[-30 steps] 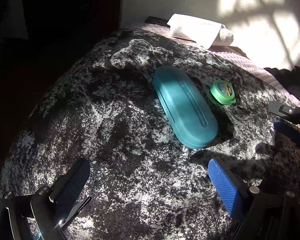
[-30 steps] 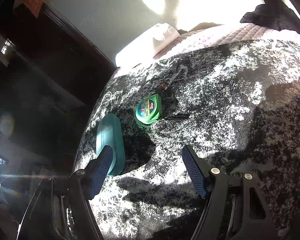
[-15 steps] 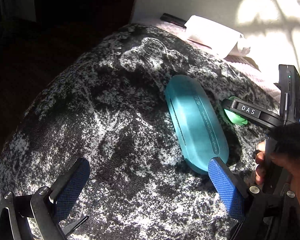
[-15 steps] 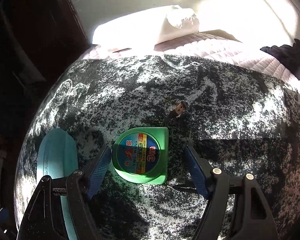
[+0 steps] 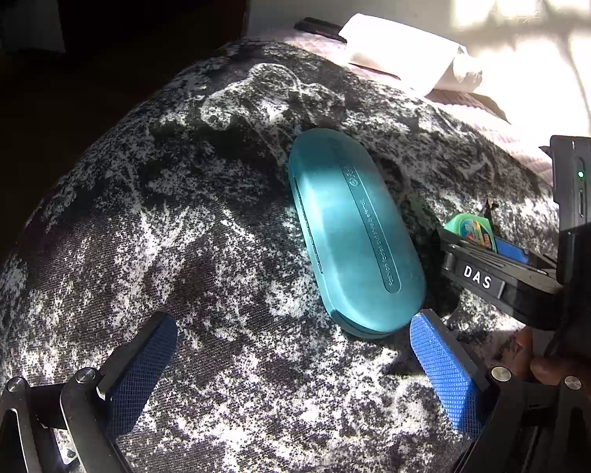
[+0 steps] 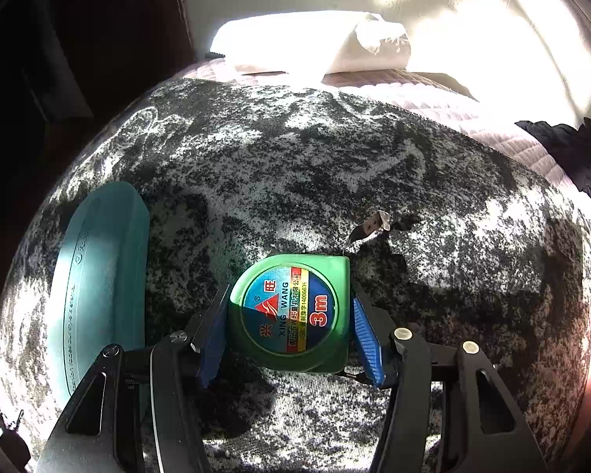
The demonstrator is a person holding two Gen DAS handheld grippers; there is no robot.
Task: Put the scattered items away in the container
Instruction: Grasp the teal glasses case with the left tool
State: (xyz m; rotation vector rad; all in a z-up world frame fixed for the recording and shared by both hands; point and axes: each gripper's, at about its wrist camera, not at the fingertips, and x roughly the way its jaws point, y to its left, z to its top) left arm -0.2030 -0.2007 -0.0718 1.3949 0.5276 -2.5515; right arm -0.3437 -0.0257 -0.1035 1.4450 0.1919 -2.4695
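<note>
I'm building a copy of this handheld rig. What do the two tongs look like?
Both tongs have black angular frames with silver bolts and flat blue textured pads. The left tongs show in their own view; the right tongs carry a white "DAS" label and a black box with a green light.

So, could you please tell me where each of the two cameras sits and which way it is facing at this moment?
Left wrist: on the left hand-held gripper, angled down at the speckled blanket and teal case; its own blue fingers, wide apart, and the person's fingertips show.
Right wrist: on the right hand-held gripper, angled down at the green tape measure between its closing jaws, both pads at its sides.
Shared: case, tape measure, blanket, white tissue pack; the left view also catches the right hand-held gripper.
</note>
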